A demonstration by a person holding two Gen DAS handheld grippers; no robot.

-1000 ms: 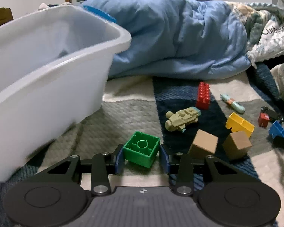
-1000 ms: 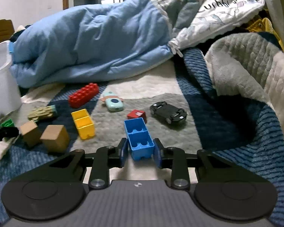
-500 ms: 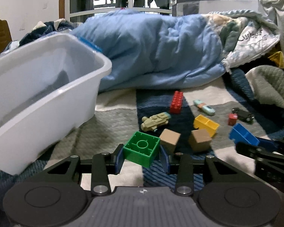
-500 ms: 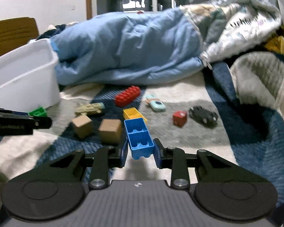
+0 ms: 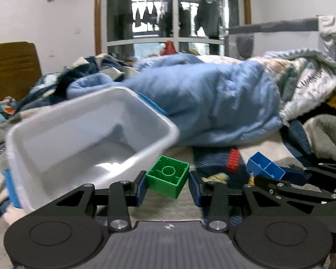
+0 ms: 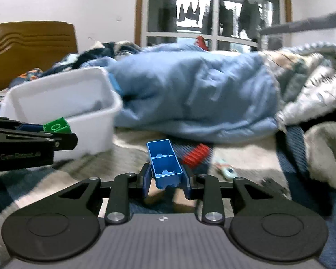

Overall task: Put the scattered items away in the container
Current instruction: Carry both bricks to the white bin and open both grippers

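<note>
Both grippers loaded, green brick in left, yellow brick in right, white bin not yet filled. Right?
One error: the right gripper holds a blue brick, not a yellow one, as the right wrist view shows. The left gripper does hold the green brick, and no toys show in the visible part of the white bin.

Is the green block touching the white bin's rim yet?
Cannot tell. In the left wrist view the green block, clamped in the left gripper, overlaps the white bin rim without showing depth.
</note>
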